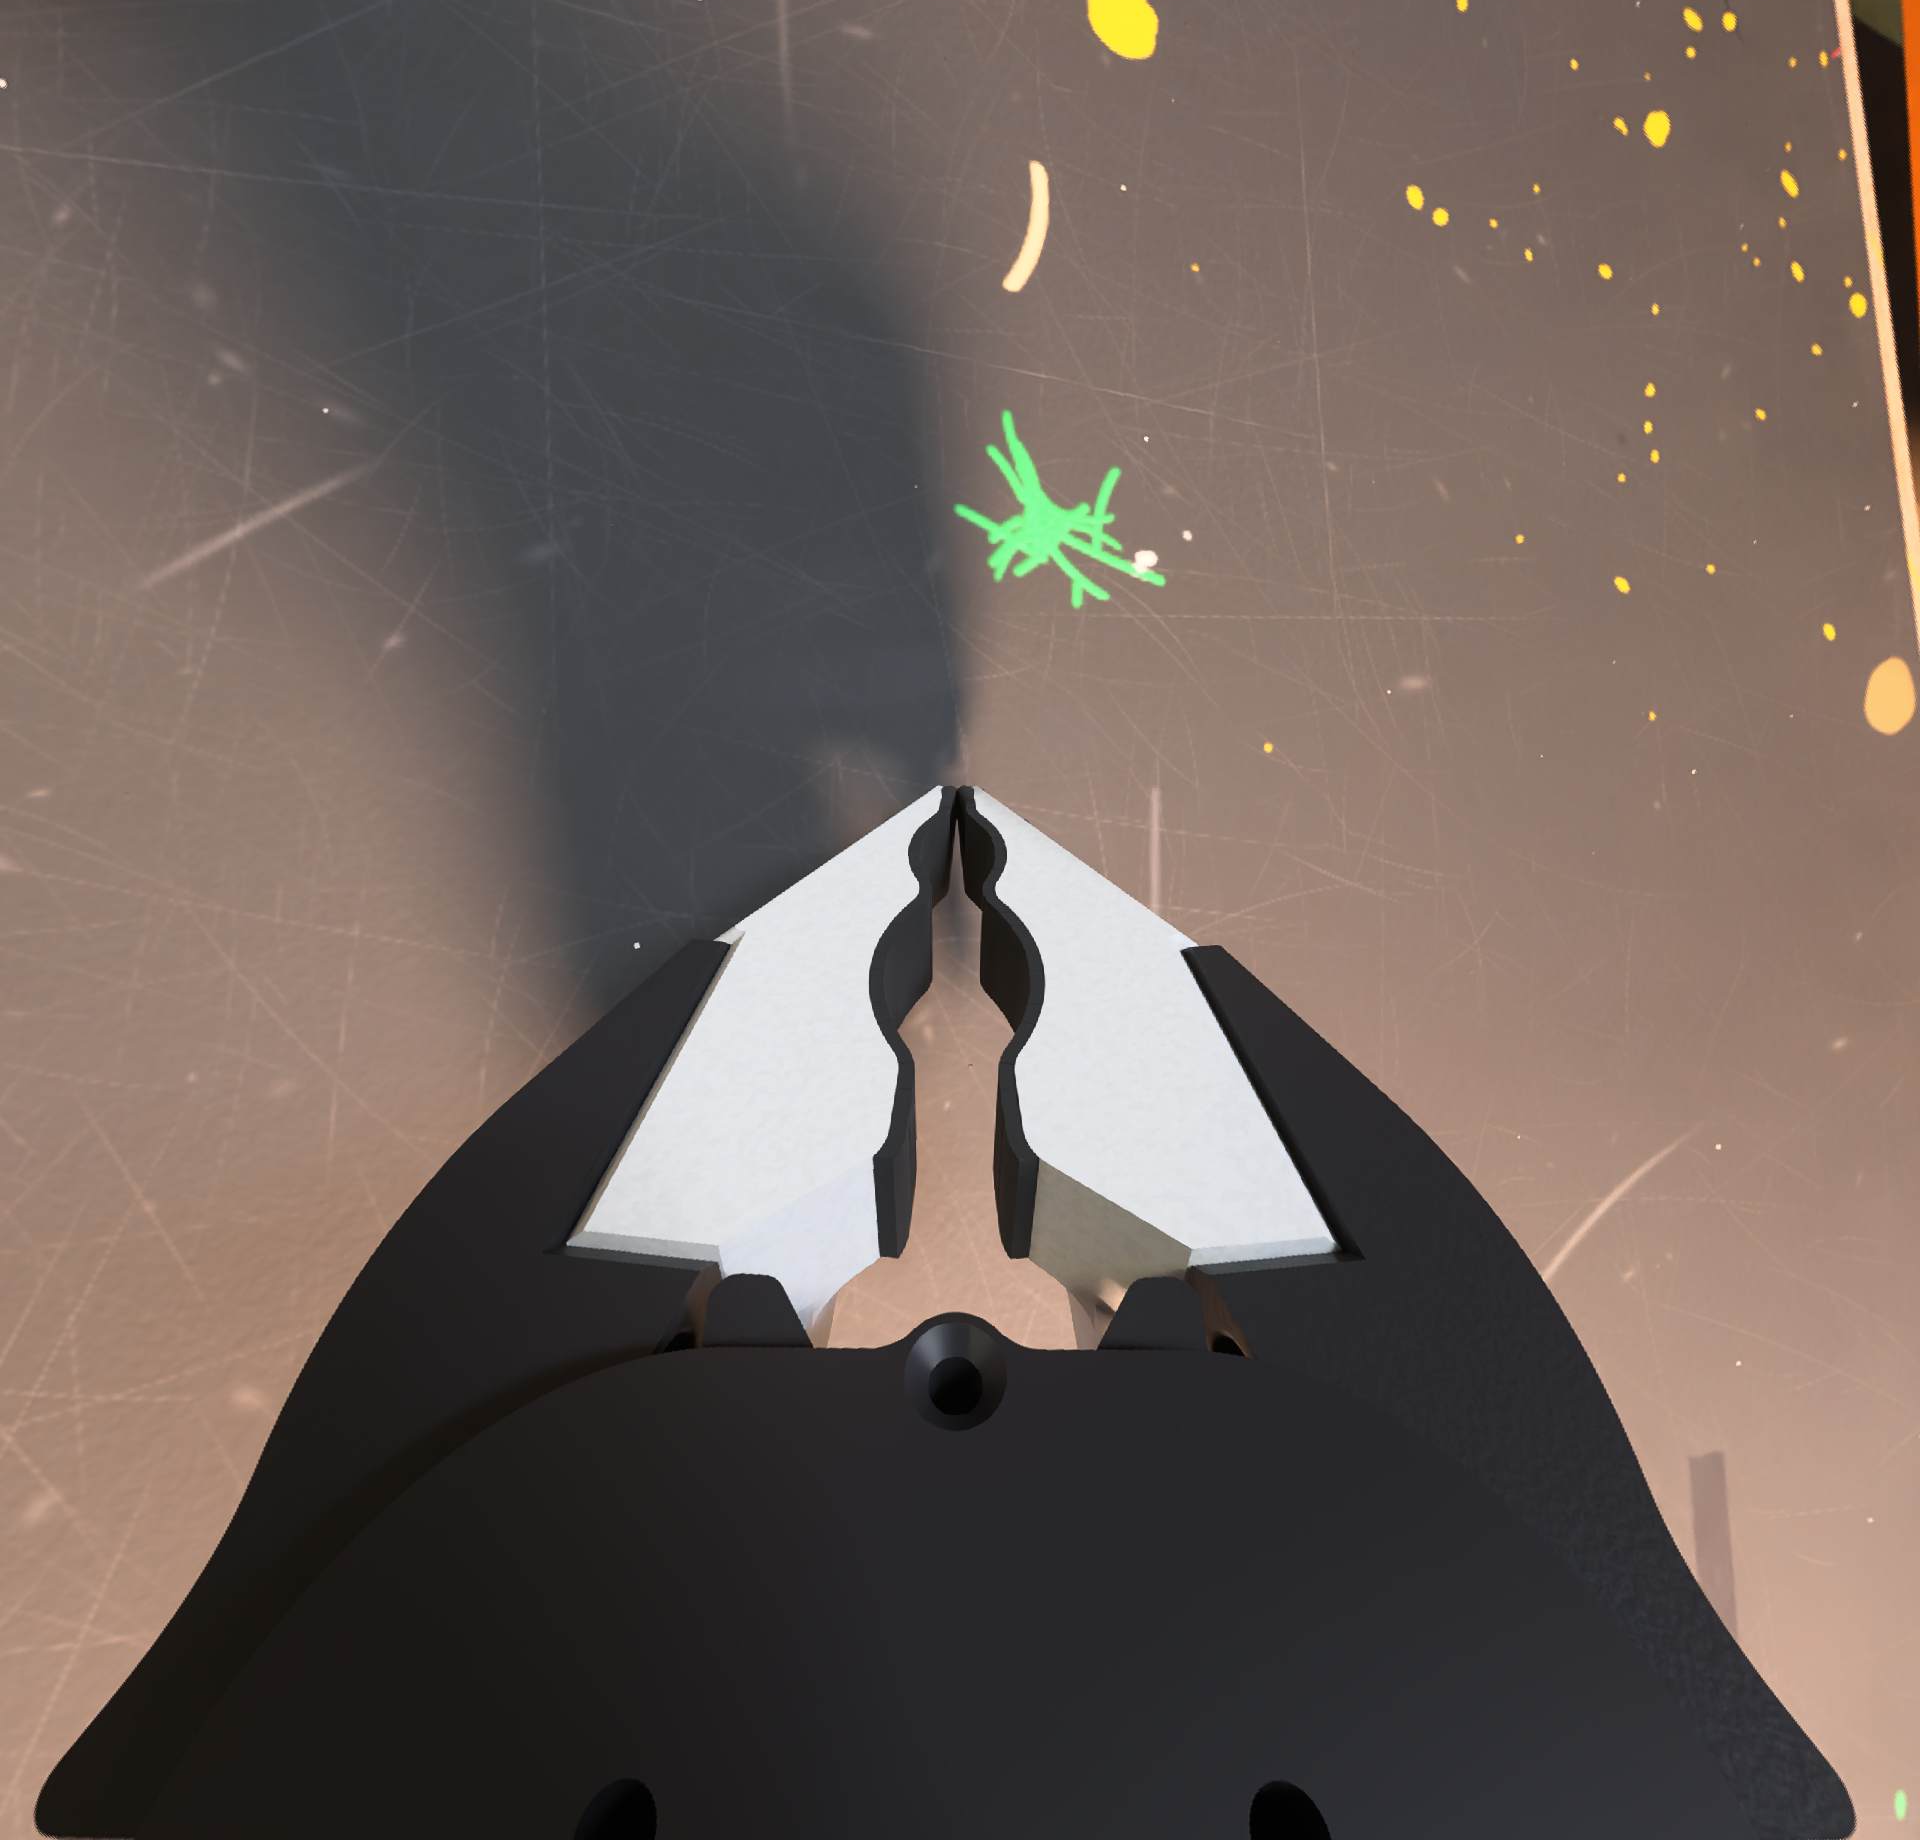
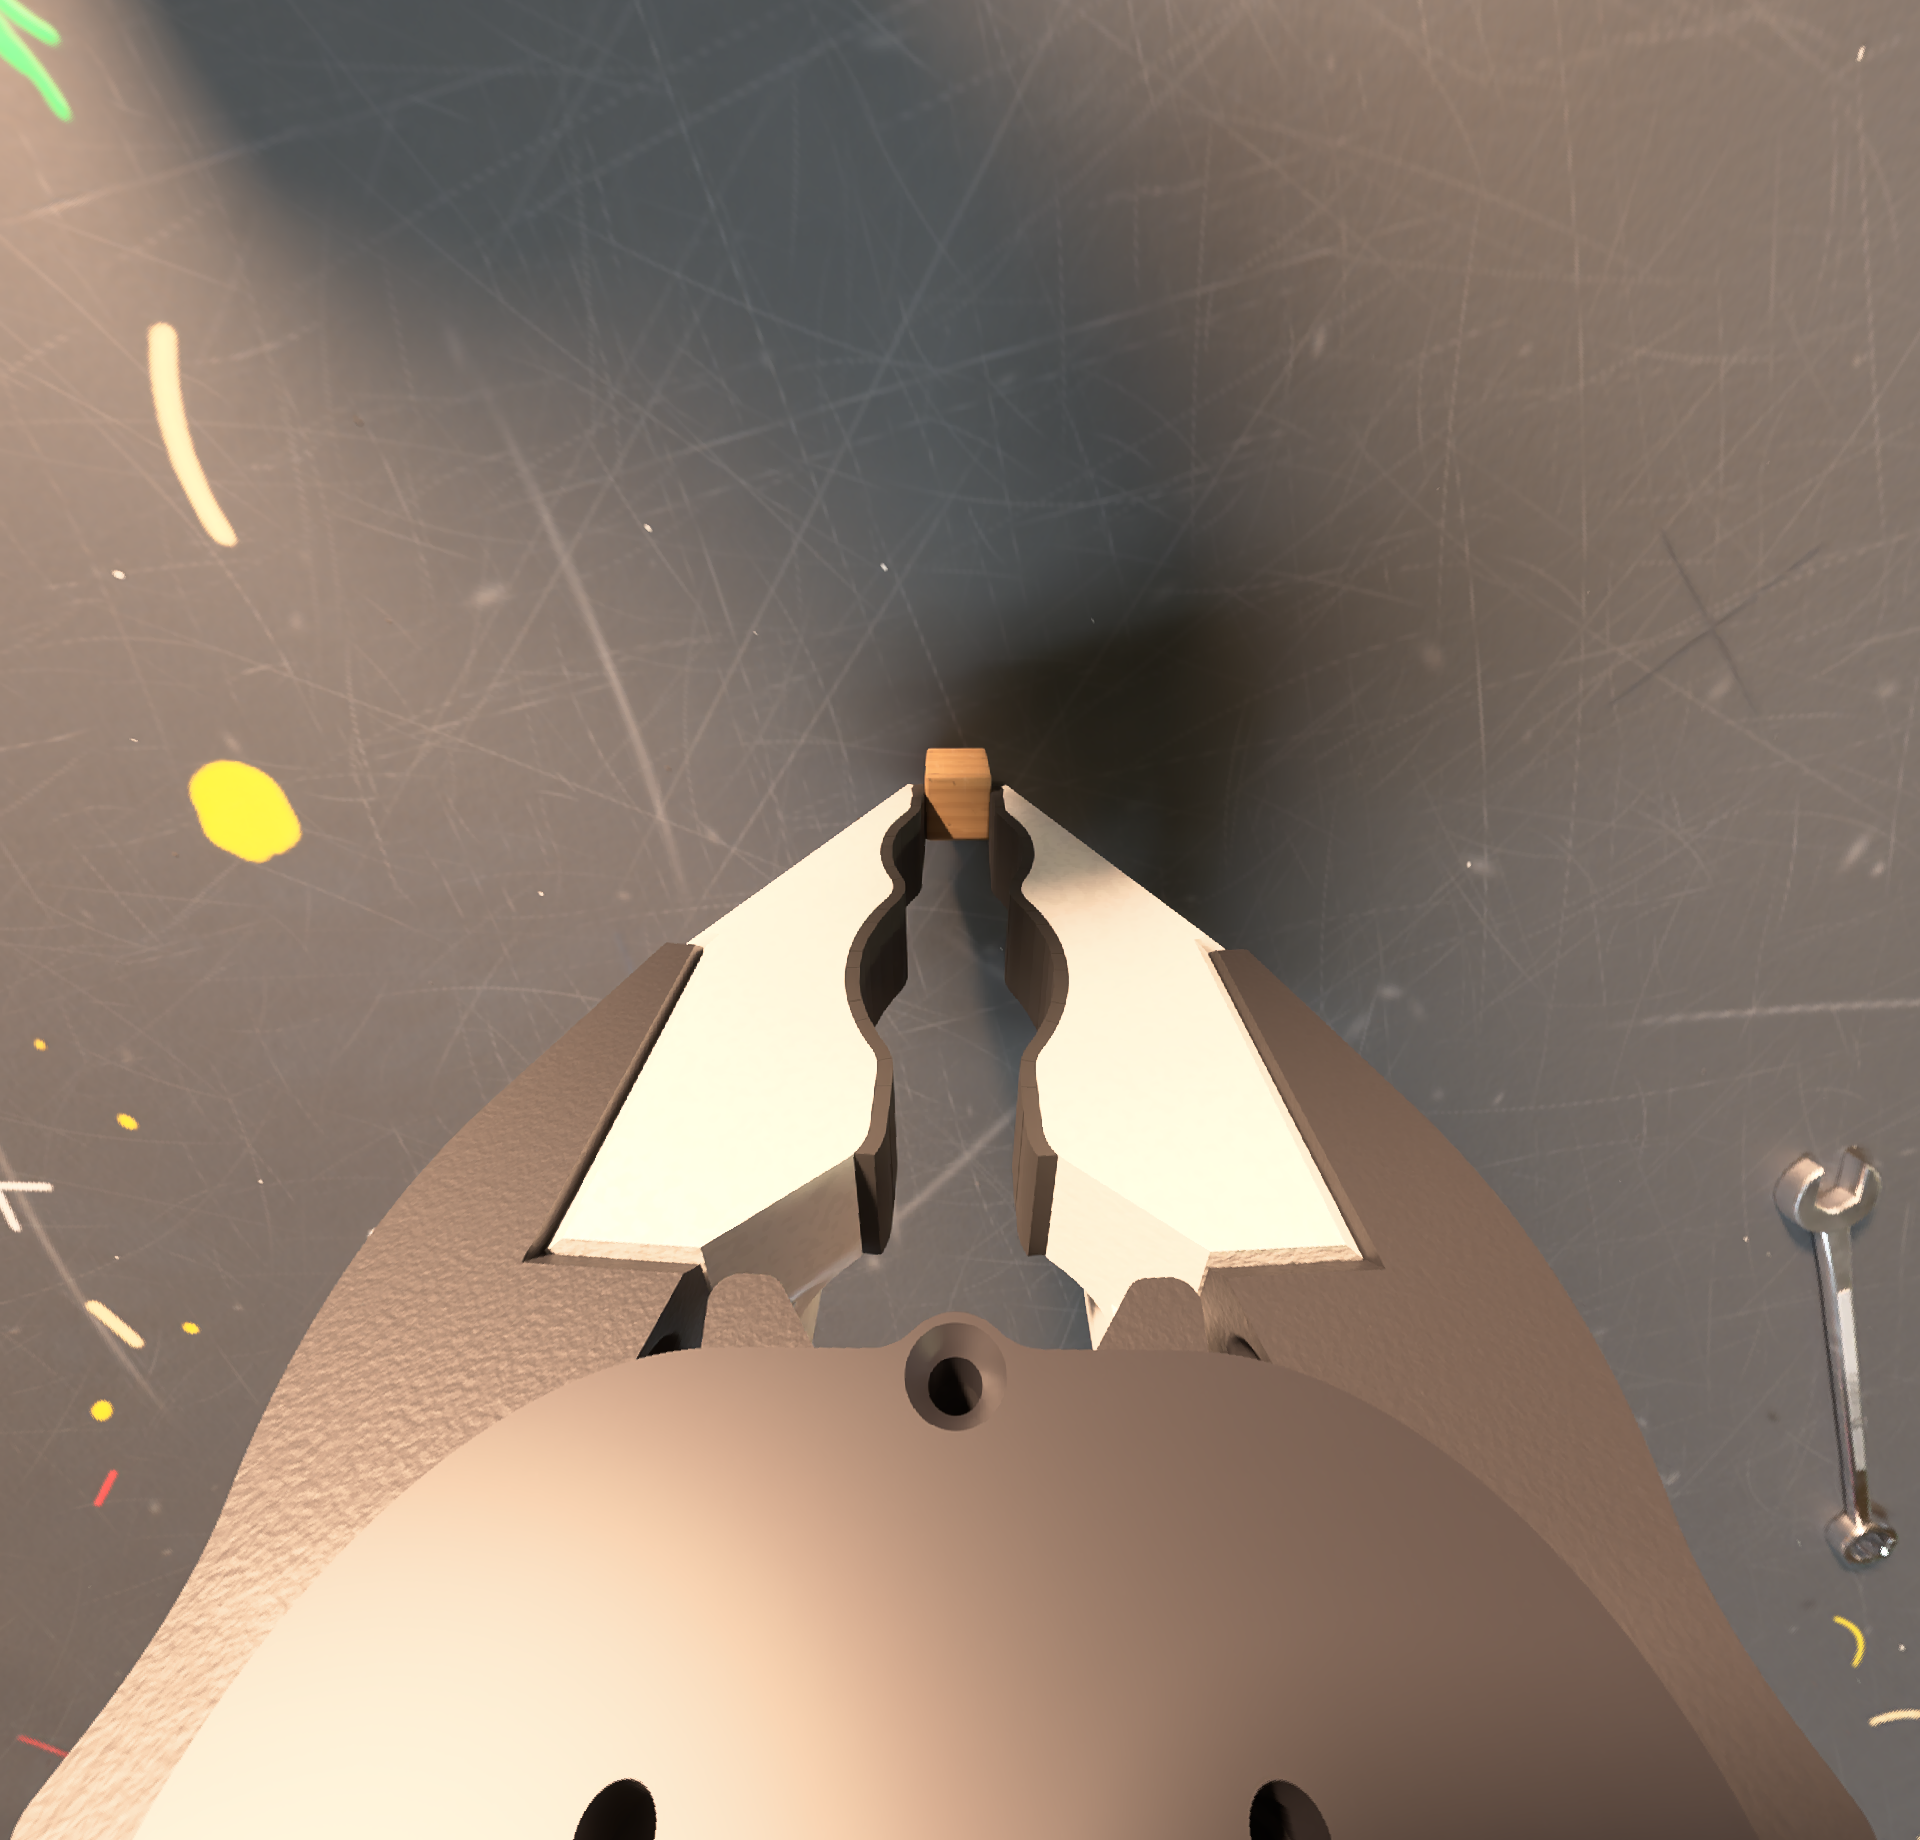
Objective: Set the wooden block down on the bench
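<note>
The right gripper (image 2: 956, 803) pinches the small wooden block (image 2: 955, 791) between its fingertips, over the scratched grey bench (image 2: 1351, 336), in the gripper's dark shadow. A silver wrench (image 2: 1841, 1354) lies well off to its right, a yellow paint blob (image 2: 244, 811) to its left. The left gripper (image 1: 956, 798) has its tips pressed together on nothing, with a green scribble (image 1: 1049, 523) just ahead and slightly right

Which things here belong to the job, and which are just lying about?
Job: block, pinched at the right gripper tips; bench.

Lying about: wrench; green scribble and yellow blob painted on the bench; left gripper, shut on nothing.
</note>
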